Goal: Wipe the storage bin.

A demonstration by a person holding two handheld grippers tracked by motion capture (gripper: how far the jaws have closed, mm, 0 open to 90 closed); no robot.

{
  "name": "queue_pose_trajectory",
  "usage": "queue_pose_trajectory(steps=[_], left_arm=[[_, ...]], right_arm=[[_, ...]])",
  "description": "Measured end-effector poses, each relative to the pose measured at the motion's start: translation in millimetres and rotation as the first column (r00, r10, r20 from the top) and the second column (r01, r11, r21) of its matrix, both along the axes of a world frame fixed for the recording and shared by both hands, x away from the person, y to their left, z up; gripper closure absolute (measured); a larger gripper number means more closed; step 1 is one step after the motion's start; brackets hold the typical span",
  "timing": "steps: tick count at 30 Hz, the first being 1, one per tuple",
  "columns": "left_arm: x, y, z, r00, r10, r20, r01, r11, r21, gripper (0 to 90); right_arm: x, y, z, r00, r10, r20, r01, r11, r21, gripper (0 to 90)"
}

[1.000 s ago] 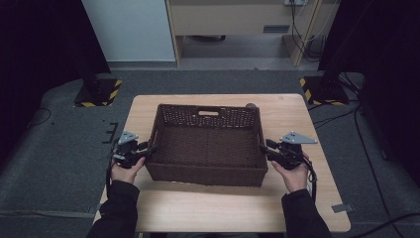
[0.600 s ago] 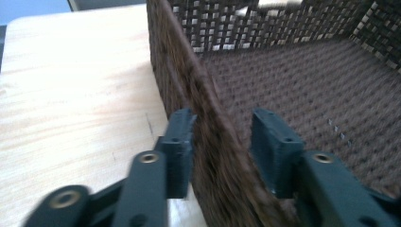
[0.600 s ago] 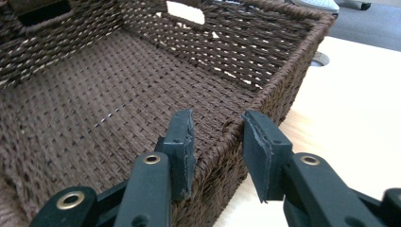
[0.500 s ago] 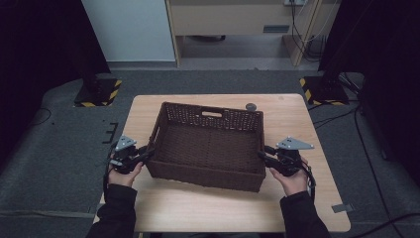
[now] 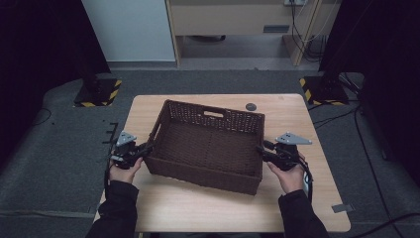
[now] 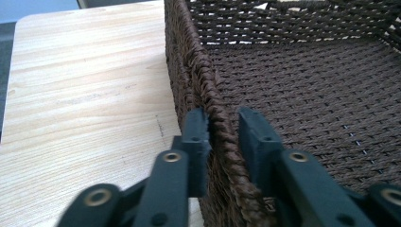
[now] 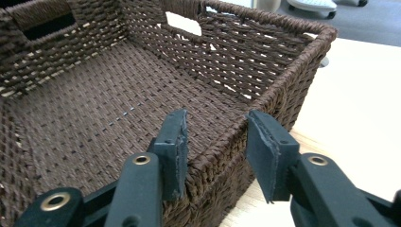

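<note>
The dark brown woven rectangular basket (image 5: 208, 144) has swung askew on the pale wooden desk (image 5: 292, 119) since a second ago. The left claw (image 6: 222, 127) pinches its rim; the right claw (image 7: 215, 142) straddles it, slack, perhaps releasing.

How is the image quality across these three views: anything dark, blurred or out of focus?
High view: dim, soft, room edges near black, wicker basket on the table still readable. Left gripper view: weave sharp, near fingers blurred. Right gripper view: evenly lit, fingers slightly soft, no glare.
</note>
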State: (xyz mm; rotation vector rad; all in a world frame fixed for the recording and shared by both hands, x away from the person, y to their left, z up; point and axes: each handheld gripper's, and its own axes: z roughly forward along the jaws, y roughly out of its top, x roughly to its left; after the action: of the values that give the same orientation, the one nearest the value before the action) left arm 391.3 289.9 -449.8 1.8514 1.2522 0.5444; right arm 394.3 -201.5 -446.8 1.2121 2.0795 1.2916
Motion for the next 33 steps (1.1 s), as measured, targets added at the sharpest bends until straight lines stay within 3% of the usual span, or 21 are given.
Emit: queue_pose_trajectory(steps=[3, 5, 9, 11, 16, 21, 22, 25, 28, 33], left_arm=[[-5.9, 1.0, 2.6, 0.9998, -0.012, 0.018, 0.013, 0.9998, -0.014, 60.1], [-9.1, 2.0, 3.4, 0.9995, -0.002, 0.031, 0.002, 0.9997, -0.022, 60.4], [-9.0, 4.6, 3.8, 0.9994, 0.006, 0.034, -0.005, 0.9994, -0.035, 64.3], [-7.9, 4.1, 3.7, 0.9993, 0.014, 0.034, -0.013, 0.9996, -0.024, 70.6], [-0.9, 5.6, 4.5, 0.9998, 0.012, 0.015, -0.011, 0.9997, -0.023, 77.6], [4.1, 6.5, 3.0, 0.9993, 0.031, 0.023, -0.03, 0.9992, -0.028, 79.4], [4.0, 6.4, 2.7, 0.9991, 0.034, 0.025, -0.033, 0.999, -0.029, 79.2], [3.6, 5.2, 2.1, 0.9981, 0.055, 0.028, -0.055, 0.9984, -0.011, 73.8], [0.0, 8.3, 4.2, 0.9977, 0.058, 0.035, -0.057, 0.9981, -0.025, 66.9], [-7.9, 15.1, 9.8, 0.9966, 0.055, 0.062, -0.051, 0.9969, -0.06, 58.7]], right_arm=[[-2.8, 1.7, 0.7, 1.0, -0.007, 0.003, 0.008, 1.0, -0.02, 60.6], [-6.7, 2.0, 1.6, 1.0, -0.008, -0.003, 0.008, 1.0, -0.022, 60.4], [-17.7, 1.0, 3.5, 0.9996, 0.009, -0.025, -0.01, 1.0, -0.003, 59.0], [-18.8, 0.8, 5.4, 0.9992, 0.018, -0.036, -0.018, 1.0, -0.007, 58.5], [-9.7, -1.9, 10.6, 0.9998, -0.007, -0.017, 0.007, 1.0, 0.008, 50.7], [0.0, -0.6, 3.6, 0.9993, -0.037, 0.008, 0.037, 0.999, -0.013, 51.5], [0.8, 0.6, -0.1, 0.9994, -0.033, 0.003, 0.033, 0.999, 0.001, 52.6], [-0.8, 2.0, -2.1, 0.9995, -0.03, 0.001, 0.03, 1.0, 0.003, 53.4], [-4.0, 0.9, -1.4, 0.9996, -0.029, -0.005, 0.029, 0.999, 0.013, 56.2], [-12.3, 1.9, 1.6, 0.9995, -0.023, -0.02, 0.022, 1.0, -0.011, 55.2]])
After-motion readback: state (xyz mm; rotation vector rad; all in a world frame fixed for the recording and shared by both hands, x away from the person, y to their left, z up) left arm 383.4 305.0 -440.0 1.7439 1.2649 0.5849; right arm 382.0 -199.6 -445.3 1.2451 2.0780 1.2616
